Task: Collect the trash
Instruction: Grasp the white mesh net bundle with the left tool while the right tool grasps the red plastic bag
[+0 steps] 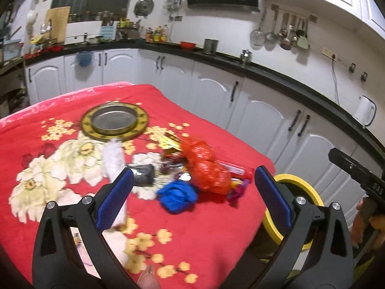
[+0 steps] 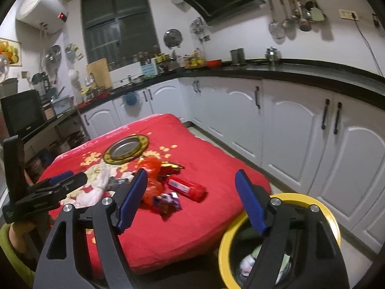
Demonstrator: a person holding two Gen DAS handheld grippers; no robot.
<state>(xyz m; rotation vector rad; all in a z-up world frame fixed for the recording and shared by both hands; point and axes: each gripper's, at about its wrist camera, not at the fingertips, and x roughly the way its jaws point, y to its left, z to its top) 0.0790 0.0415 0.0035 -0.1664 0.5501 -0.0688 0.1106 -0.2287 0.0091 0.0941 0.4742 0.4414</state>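
A pile of trash lies on the red flowered cloth: an orange net bag, a crumpled blue piece, a red tube, a dark foil wrapper and a white wrapper. My left gripper hovers open just short of the pile, nothing between its blue pads. My right gripper is open too and holds nothing, with the red tube and a purple wrapper beyond it. A yellow-rimmed bin stands below its right finger, trash inside.
A round metal tray sits at the far side of the table. The bin stands off the table's right edge. White cabinets under a black counter run behind and to the right. The left gripper shows at the left of the right wrist view.
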